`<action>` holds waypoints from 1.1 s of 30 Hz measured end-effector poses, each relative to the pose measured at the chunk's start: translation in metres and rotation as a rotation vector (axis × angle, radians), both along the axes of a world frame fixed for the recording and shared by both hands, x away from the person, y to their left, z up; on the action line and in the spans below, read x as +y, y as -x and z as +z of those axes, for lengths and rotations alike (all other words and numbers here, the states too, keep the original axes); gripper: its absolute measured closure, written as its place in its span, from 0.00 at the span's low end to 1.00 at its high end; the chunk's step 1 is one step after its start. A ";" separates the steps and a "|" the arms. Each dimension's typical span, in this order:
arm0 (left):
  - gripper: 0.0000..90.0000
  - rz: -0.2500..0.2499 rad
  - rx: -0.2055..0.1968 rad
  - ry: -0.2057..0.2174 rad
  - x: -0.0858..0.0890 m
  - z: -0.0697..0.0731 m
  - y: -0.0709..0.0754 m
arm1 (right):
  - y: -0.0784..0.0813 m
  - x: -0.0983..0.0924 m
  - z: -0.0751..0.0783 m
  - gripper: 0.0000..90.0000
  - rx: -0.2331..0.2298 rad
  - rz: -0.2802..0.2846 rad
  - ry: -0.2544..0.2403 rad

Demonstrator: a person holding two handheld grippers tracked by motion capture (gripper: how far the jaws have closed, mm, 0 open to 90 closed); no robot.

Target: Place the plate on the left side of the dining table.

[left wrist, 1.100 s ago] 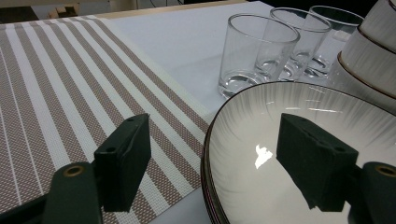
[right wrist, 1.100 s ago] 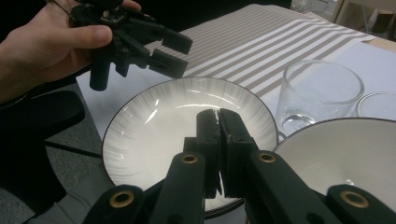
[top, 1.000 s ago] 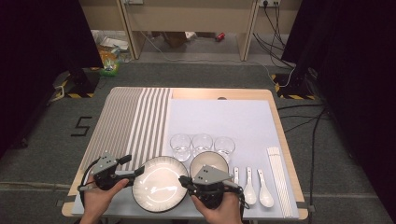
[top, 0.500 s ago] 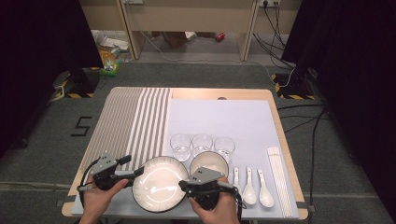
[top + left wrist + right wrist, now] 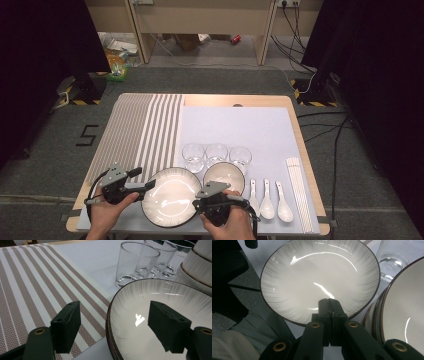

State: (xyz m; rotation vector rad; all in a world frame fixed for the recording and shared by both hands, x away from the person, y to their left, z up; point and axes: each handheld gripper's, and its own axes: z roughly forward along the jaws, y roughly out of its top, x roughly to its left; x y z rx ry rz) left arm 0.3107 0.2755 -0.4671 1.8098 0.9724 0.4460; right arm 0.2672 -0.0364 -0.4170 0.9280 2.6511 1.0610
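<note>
White plate point(image 5: 171, 196) at the near edge: my left gripper point(image 5: 120, 326) straddles its left rim, jaws apart, my right gripper point(image 5: 329, 307) clamps its right rim, so I should lift both sides evenly.

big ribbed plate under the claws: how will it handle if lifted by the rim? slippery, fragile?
Probably slippery: the plate is glossy, with sharp glare streaks. Likely rigid and breakable, since it looks like glazed ceramic. A one-sided rim grip may tilt it; the left claw straddles the rim open, and the right claw is shut over it.
</note>
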 end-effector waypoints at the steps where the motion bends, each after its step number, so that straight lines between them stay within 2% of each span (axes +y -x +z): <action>1: 0.29 0.000 0.000 0.000 0.000 0.000 0.000 | 0.000 0.000 0.000 1.00 -0.001 0.001 0.005; 14: 0.31 -0.007 0.003 0.005 -0.001 -0.002 0.000 | 0.000 0.003 -0.002 0.99 0.017 0.002 0.040; 25: 0.30 -0.010 0.008 -0.014 -0.002 -0.001 0.000 | 0.000 0.005 -0.003 0.99 0.027 0.006 0.073; 33: 0.34 -0.021 0.022 -0.005 -0.004 -0.002 0.000 | 0.000 0.009 -0.007 0.98 0.041 0.020 0.092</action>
